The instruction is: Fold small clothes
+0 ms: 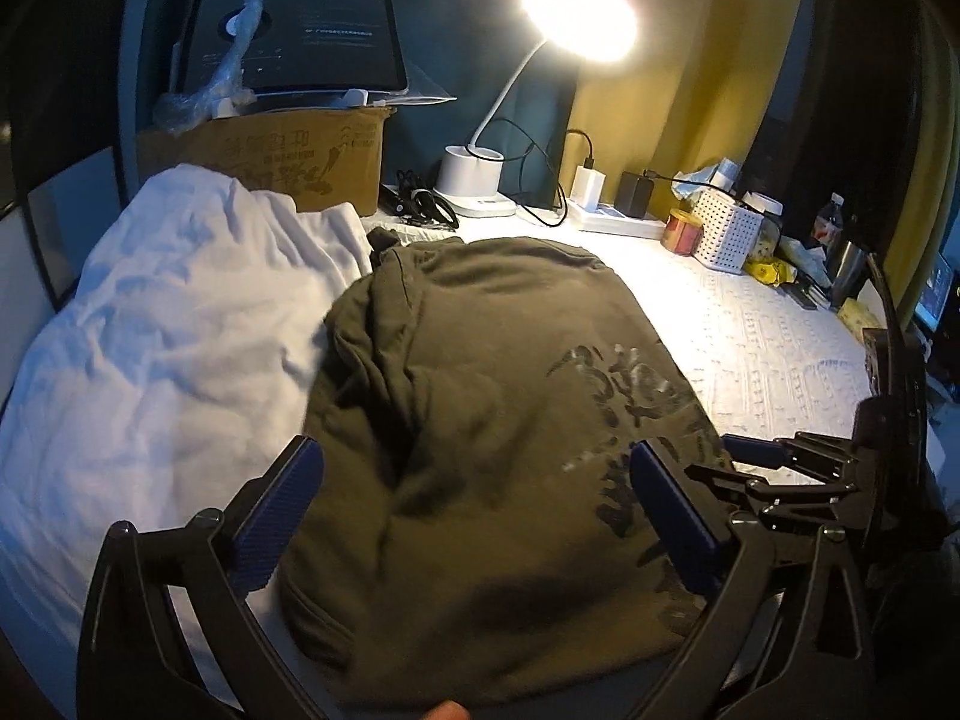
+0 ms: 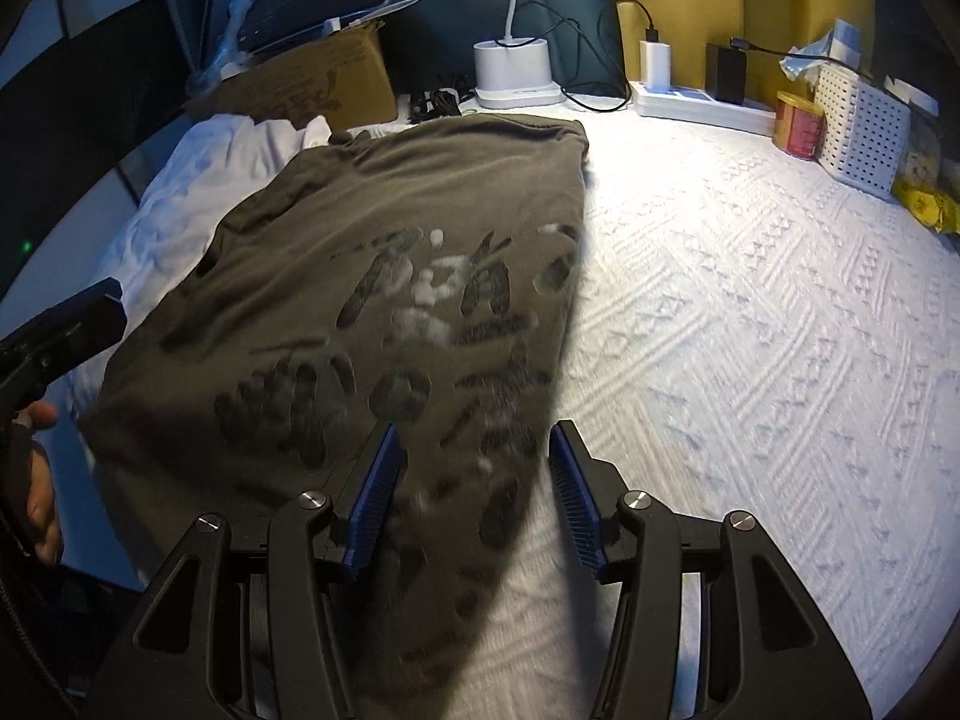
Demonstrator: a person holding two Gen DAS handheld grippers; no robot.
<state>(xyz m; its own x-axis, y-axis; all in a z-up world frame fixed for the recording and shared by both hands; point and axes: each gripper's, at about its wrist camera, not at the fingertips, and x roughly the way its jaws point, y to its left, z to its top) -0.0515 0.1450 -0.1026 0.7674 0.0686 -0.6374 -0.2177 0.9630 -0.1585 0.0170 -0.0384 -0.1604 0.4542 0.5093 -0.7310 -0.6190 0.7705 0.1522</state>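
Hovering our wide-open left gripper (image 1: 474,516) and empty, half-spread right gripper (image 2: 474,498) over the olive printed T-shirt (image 2: 384,300) on the white textured bed cover (image 2: 750,330), we risk snagging its bunched ten-o'clock edge.

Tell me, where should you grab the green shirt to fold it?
Probably the shirt's long right edge, coming from the bare bedspread side. That edge lies straight and flat with free space beside it, whereas the left side bunches against the white bedding. The right tool already straddles it.
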